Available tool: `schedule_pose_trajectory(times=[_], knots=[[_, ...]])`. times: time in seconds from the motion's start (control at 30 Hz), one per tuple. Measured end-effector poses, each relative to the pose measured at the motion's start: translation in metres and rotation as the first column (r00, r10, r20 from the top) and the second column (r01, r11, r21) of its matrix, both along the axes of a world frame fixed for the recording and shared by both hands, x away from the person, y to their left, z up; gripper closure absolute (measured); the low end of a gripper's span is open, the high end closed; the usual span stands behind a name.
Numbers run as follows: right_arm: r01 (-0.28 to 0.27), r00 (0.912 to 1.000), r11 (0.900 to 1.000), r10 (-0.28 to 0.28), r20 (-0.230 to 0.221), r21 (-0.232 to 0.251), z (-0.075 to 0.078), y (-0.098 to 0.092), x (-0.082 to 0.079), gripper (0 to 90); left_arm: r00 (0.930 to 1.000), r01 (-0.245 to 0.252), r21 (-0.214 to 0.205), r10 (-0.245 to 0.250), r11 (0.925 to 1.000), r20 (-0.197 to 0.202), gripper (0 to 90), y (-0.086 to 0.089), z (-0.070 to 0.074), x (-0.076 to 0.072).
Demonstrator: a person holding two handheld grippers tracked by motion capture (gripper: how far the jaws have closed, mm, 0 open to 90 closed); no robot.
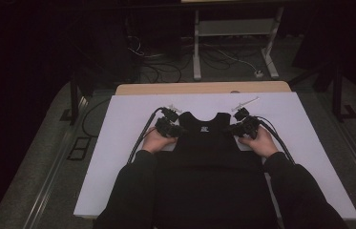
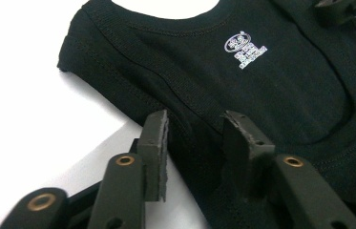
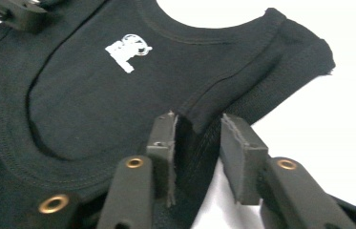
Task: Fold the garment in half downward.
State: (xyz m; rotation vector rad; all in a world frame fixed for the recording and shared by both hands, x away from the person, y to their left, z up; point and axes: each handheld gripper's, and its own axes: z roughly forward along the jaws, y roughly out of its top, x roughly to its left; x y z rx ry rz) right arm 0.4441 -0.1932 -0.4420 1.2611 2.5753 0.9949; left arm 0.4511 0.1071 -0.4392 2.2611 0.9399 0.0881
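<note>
A black sleeveless top (image 1: 208,143) with a small white logo (image 2: 246,47) lies flat on the white board (image 1: 118,143), neck away from the person. My left gripper (image 1: 178,128) is at its left shoulder strap. There the jaws stand either side of the armhole edge (image 2: 194,129), with a gap between the pads and the fabric. My right gripper (image 1: 235,129) is at the right strap. A raised fold of that strap (image 3: 197,126) sits between its jaws, and the pads are apart. Each gripper view also catches the other gripper (image 2: 342,9) (image 3: 13,12) across the neckline.
The board rests on a wooden table (image 1: 204,88). Black cables (image 1: 140,138) trail from both grippers along the person's forearms. A thin pale object (image 1: 247,101) lies on the board behind the right gripper. A white table frame (image 1: 233,43) and loose cables stand on the floor beyond.
</note>
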Motion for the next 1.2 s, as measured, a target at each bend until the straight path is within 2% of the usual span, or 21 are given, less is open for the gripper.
schedule_pose_trajectory(times=[0.07, 0.17, 0.3, 0.4, 0.47, 0.67, 0.97, 1.2], knots=[[-0.004, 1.0000, 1.0000, 0.004, 0.003, 0.001, 0.000, 0.003, -0.002, 72.9, 1.0000, -0.007, -0.003, 0.007, 1.0000, 0.002, 64.0, 0.000, -0.001, -0.001], [-0.014, 0.9998, 0.9995, 0.015, -0.016, 0.028, -0.001, 0.004, -0.003, 82.1, 0.9998, -0.015, 0.000, 0.015, 0.9999, 0.012, 69.4, -0.001, -0.001, -0.003], [0.003, 0.9992, 0.9987, -0.001, -0.039, 0.051, -0.002, 0.002, -0.003, 84.0, 0.9991, -0.041, -0.012, 0.041, 0.9991, 0.004, 79.5, -0.004, -0.003, -0.008], [0.011, 0.9980, 0.9966, -0.005, -0.062, 0.082, -0.003, -0.001, -0.003, 84.5, 0.9991, -0.042, -0.003, 0.042, 0.9991, 0.007, 83.6, -0.005, -0.002, -0.011], [0.017, 0.9972, 0.9954, -0.010, -0.074, 0.095, -0.003, -0.003, -0.004, 84.6, 0.9989, -0.047, 0.003, 0.047, 0.9989, 0.006, 84.2, -0.006, -0.001, -0.013], [0.012, 0.9984, 0.9948, -0.007, -0.055, 0.101, 0.003, -0.004, -0.008, 84.7, 0.9981, -0.053, 0.018, 0.052, 0.9984, 0.034, 84.7, -0.007, 0.002, -0.018], [0.016, 0.9996, 0.9870, -0.012, -0.027, 0.160, 0.016, -0.011, -0.016, 84.6, 0.9957, -0.063, -0.035, 0.065, 0.9974, 0.066, 84.6, -0.002, 0.017, -0.027], [0.012, 0.9998, 0.9809, -0.009, -0.016, 0.194, 0.027, -0.015, -0.023, 84.6, 0.9961, -0.051, -0.066, 0.055, 0.9965, 0.069, 84.5, -0.002, 0.027, -0.034]])
